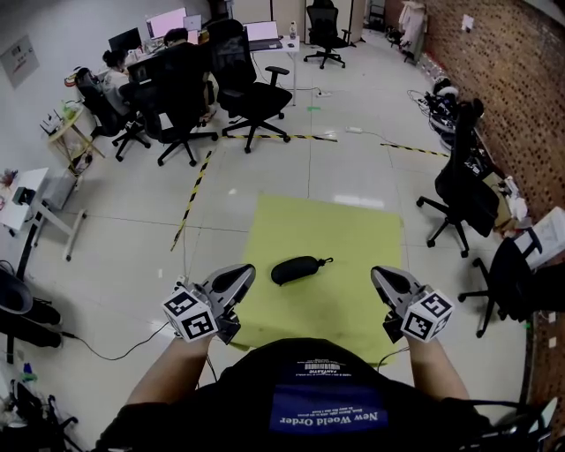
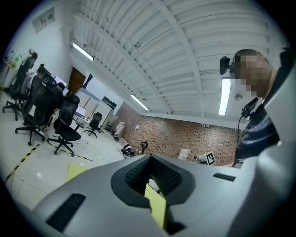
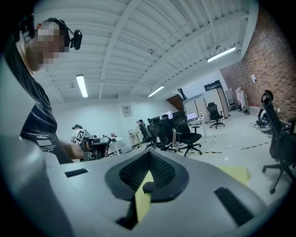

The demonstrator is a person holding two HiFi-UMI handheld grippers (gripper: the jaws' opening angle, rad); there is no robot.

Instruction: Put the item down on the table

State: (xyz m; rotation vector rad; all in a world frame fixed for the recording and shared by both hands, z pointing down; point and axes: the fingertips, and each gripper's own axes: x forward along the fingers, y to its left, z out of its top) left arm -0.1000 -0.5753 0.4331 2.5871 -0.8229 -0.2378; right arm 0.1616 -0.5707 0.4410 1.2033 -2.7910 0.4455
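A: Fingers (image 2: 137, 173), left gripper (image 1: 245, 270): pressed together, empty. Right gripper (image 1: 378, 274): likewise, we judge.
B: Item: black case (image 1: 296, 269), lying on yellow-green table (image 1: 353, 234), between both. Risk, we reckon: a careless sweep knocks it off the edge.

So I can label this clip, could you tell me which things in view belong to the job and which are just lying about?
Job:
black case
yellow table
left gripper, jaws shut
right gripper, jaws shut

Lying about:
office chairs
monitors
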